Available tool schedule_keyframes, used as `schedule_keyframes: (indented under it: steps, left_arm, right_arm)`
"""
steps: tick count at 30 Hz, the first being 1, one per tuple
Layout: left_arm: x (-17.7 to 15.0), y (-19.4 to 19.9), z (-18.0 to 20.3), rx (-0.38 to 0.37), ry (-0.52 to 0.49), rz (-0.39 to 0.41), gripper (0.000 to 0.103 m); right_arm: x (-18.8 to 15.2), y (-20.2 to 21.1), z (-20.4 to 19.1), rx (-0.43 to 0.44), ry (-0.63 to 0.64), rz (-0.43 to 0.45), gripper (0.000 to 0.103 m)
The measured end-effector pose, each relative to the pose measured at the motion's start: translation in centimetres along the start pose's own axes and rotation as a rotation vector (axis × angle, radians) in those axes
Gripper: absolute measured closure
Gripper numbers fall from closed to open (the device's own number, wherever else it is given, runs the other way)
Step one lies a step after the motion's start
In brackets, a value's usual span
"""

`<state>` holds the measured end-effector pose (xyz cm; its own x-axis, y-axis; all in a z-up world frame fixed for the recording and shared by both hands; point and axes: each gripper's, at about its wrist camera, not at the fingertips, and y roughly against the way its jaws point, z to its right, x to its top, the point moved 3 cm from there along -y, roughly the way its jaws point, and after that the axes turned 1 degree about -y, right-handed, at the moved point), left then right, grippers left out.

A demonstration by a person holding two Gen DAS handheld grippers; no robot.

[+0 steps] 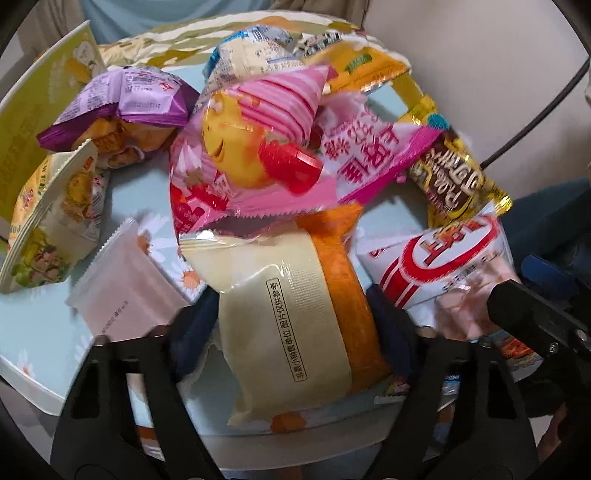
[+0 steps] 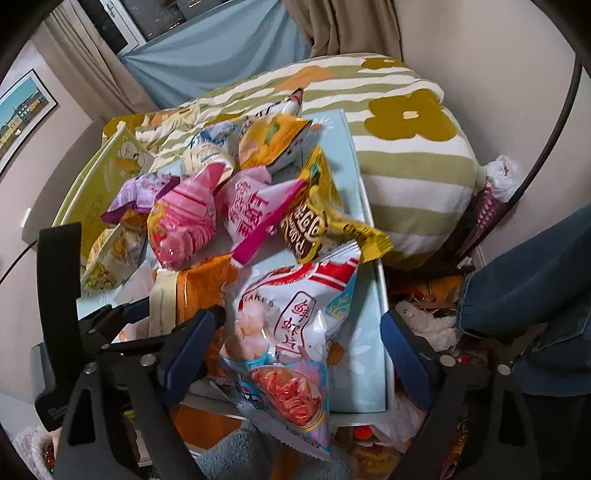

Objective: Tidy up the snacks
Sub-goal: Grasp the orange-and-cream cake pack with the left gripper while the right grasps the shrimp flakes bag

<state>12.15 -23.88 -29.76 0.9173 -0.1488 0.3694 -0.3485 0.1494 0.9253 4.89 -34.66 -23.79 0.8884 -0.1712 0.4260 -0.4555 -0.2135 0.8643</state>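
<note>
Snacks [image 2: 236, 221] heaped to tray [image 2: 373, 332] edge, pillow [image 2: 406, 155] seemingly touching beyond.

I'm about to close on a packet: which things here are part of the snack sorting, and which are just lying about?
Job: cream-and-orange packet between left gripper pads; shrimp-chip bag between right gripper; pink bag; purple packet.

Lying about: flowered pillow; curtain; picture.

The left tool [image 1: 295, 325] straddles a cream-and-orange packet [image 1: 295, 314] at the near edge of a daisy-print table [image 1: 29, 332], its pads at the packet's sides. A pink toy bag [image 1: 255, 155] tops the pile behind; a purple packet [image 1: 122, 107] lies far left.
</note>
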Motion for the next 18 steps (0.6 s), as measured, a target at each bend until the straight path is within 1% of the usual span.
schedule_keyframes:
  steps: [6,18]
  left_arm:
    - [-0.5,-0.4,0.2,0.0,-0.033,-0.027,0.041]
    - [-1.1,1.0,-1.7,-0.007,-0.05,-0.031,0.042]
  right_arm:
    - [-0.8,-1.1,-0.4,0.008,0.021,-0.024,0.025]
    - [-1.1,-3.2,-0.6,0.055,0.007,-0.072,0.025]
